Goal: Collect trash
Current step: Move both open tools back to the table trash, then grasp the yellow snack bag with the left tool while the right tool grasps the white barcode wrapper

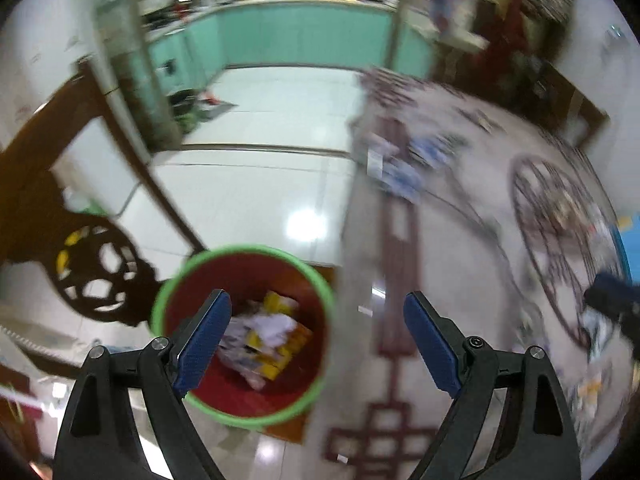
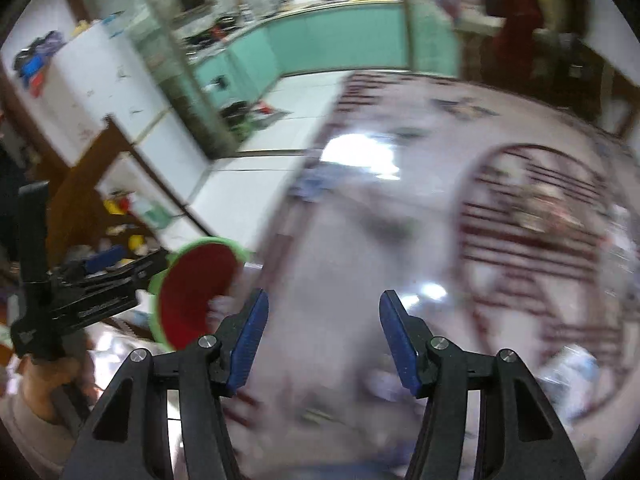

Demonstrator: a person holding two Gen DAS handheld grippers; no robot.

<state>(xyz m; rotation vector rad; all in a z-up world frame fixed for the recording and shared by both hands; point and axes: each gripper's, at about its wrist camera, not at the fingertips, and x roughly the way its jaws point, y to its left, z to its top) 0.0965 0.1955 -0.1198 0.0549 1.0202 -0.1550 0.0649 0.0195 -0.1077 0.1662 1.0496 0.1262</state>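
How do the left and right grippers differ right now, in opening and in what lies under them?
The left gripper stands wider open than the right gripper. The left gripper hangs partly over the red bin with trash inside; the right gripper hangs over the blurred patterned table, the bin off to its left. Both are empty, with blue pads.

Glossy pale tiled floor [image 1: 256, 184], with a patterned table surface [image 1: 460, 216] in cream and dark red at 3 o'clock. On the floor at 6 o'clock: red bin with green rim [image 1: 244, 332], upright, holding crumpled white and yellow trash [image 1: 268, 336]. On the table at 1 o'clock: blurred blue-and-white scraps [image 1: 416, 160]; at 3 o'clock a dark red round motif [image 1: 560, 248], further litter too smeared to identify.
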